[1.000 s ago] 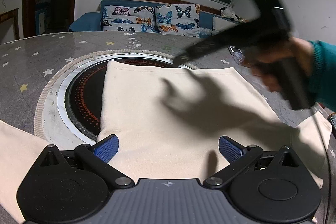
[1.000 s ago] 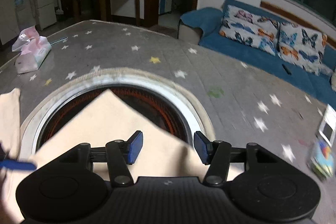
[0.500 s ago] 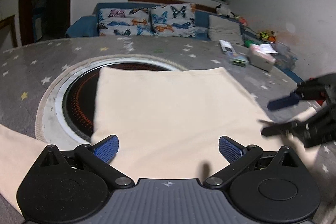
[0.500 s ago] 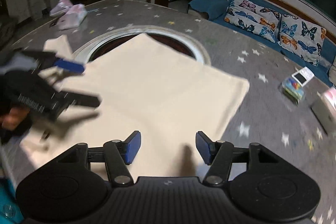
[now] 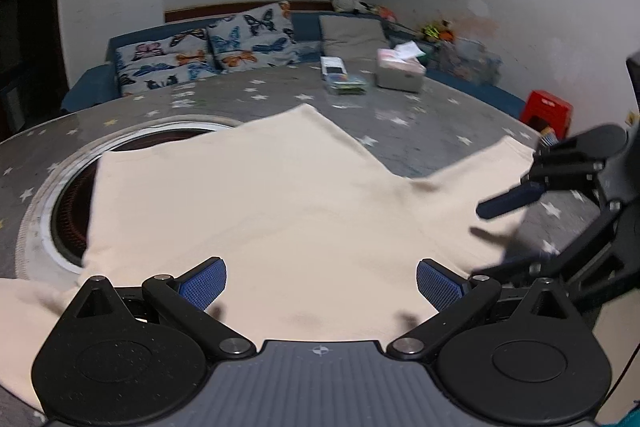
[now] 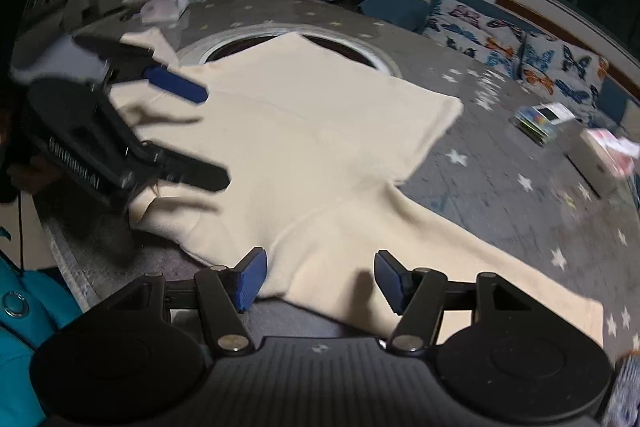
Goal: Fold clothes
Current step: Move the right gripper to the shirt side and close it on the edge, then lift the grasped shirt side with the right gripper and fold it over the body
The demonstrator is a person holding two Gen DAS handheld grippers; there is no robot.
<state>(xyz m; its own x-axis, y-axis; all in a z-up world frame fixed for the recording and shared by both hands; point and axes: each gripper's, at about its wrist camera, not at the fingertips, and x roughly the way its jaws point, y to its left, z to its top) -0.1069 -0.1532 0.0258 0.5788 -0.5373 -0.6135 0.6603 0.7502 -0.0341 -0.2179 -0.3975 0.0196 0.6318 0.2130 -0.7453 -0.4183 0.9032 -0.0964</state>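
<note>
A cream long-sleeved top (image 5: 280, 211) lies flat on the round star-patterned table, its body over the round inset hob. It also shows in the right wrist view (image 6: 320, 131), with one sleeve running right (image 6: 500, 267). My left gripper (image 5: 320, 279) is open and empty, low over the near edge of the top. It also shows in the right wrist view (image 6: 188, 131). My right gripper (image 6: 318, 279) is open and empty, just above the armpit of the right sleeve. It also shows in the left wrist view (image 5: 492, 231), over that sleeve.
The round hob (image 5: 68, 211) with a white rim sits in the table under the top. A tissue box (image 5: 400, 75) and a small packet (image 5: 344, 83) stand at the far right of the table. Pink bags (image 6: 164, 3) lie at the far left. A sofa (image 5: 208, 55) stands behind.
Both grippers have swung round toward the near side of the top. My right gripper has moved from the hob's far side down to the right sleeve. The top has not moved.
</note>
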